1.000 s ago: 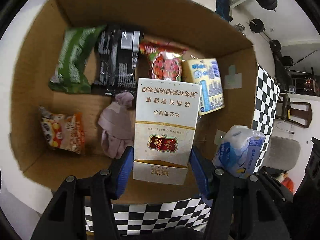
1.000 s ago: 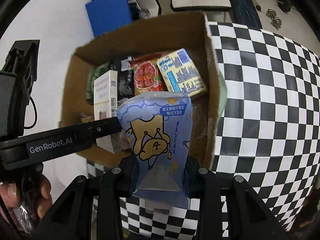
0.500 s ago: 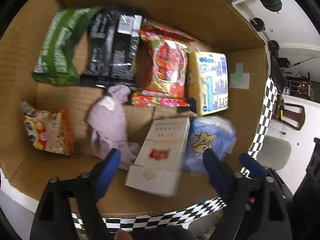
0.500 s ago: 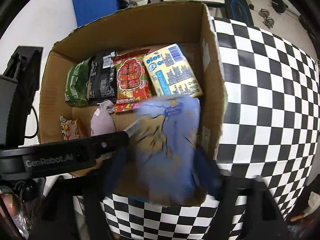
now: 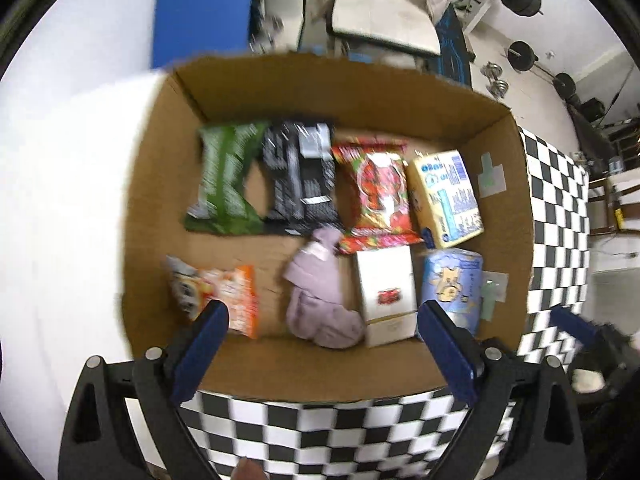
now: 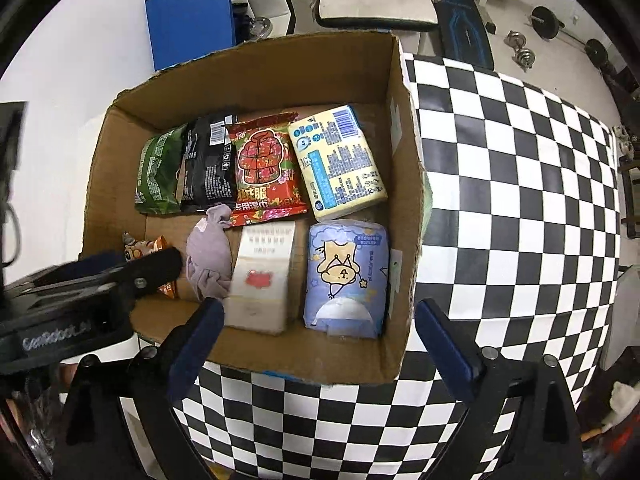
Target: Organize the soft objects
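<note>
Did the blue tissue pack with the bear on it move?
Yes. The blue tissue pack went from the right gripper, whose jaws have just been opening, down into the cardboard box, beside the white carton.

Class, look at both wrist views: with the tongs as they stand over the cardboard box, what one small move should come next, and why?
Probably lift both tongs clear of the cardboard box. The left tongs and right tongs have just been opening and hold nothing; the white carton and blue tissue pack already lie inside, side by side.
</note>
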A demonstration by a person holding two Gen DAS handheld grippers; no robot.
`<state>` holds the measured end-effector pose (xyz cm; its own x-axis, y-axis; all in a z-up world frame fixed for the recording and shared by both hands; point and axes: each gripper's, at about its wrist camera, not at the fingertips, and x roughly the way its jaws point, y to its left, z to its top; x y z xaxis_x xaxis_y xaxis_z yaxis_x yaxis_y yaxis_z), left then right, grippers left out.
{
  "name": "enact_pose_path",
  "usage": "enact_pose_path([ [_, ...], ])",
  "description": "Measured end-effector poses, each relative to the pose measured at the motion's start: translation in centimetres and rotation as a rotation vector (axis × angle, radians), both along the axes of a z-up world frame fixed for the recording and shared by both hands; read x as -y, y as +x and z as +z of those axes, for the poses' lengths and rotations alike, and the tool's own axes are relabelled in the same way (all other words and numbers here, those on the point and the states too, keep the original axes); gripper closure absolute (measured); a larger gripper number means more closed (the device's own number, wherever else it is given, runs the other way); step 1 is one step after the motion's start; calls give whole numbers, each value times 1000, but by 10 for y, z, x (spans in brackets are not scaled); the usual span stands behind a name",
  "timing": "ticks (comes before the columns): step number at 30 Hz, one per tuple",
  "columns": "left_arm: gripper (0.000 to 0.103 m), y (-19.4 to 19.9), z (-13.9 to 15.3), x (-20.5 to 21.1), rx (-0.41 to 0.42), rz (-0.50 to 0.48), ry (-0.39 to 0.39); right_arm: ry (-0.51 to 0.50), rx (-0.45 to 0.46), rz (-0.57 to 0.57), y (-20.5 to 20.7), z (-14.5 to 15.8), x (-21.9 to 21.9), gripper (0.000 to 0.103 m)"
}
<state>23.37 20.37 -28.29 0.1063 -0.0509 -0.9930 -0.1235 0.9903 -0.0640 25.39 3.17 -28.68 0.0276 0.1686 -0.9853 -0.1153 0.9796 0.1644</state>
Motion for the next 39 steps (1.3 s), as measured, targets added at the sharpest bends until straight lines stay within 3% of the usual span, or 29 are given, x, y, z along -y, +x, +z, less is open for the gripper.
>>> enact_pose_path([
  [7,6,-16,31,-1,139,-17,125,-52,68,-12,-12,15,2,0],
  [14,6,-16,34,-2,178,0,147,-68,82,-38,-12,17,5,0],
  [17,6,-18,37,-5,188,7,115,-68,85,-47,-11,18,8,0],
  [21,6,-26,56,-3,217,6,113,-51,113,-60,-16,32,15,0],
  [25,6,-46,98,8,282,-16,142,-22,177,-58,-32,68,23,0],
  [32,6,-98,176,27,401,-18,162,15,331,-56,-91,161,41,0],
  [39,6,-141,219,31,430,-2,149,-1,446,-80,-147,234,58,0],
])
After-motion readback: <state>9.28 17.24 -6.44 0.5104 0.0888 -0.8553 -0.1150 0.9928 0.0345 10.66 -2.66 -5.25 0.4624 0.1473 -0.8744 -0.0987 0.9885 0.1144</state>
